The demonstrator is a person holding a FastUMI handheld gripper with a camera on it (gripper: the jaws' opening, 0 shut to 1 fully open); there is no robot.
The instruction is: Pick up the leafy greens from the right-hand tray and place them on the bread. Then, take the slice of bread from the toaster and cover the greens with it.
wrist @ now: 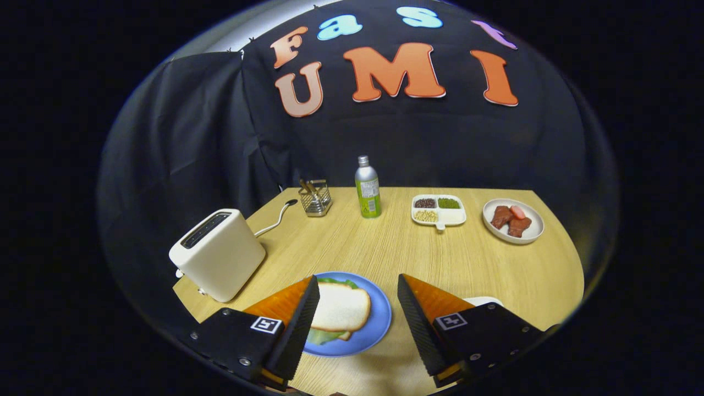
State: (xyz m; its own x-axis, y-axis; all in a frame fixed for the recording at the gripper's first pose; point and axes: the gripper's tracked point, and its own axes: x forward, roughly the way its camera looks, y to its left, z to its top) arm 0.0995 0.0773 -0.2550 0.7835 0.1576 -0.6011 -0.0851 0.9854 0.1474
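Seemingly the last step is done: bread covers the greens on the plate at the table's near edge, gripper released, leaving only withdrawal.

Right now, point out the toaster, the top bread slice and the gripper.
toaster (220, 256): gripper view, its front wall.
top bread slice (342, 308): gripper view, slice's middle.
gripper (357, 308): gripper view, midway between open fingertips.

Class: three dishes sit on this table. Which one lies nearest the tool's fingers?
The blue plate, holding the sandwich, lies between the open tool's fingers. The divided white tray and the round white plate sit far beyond.
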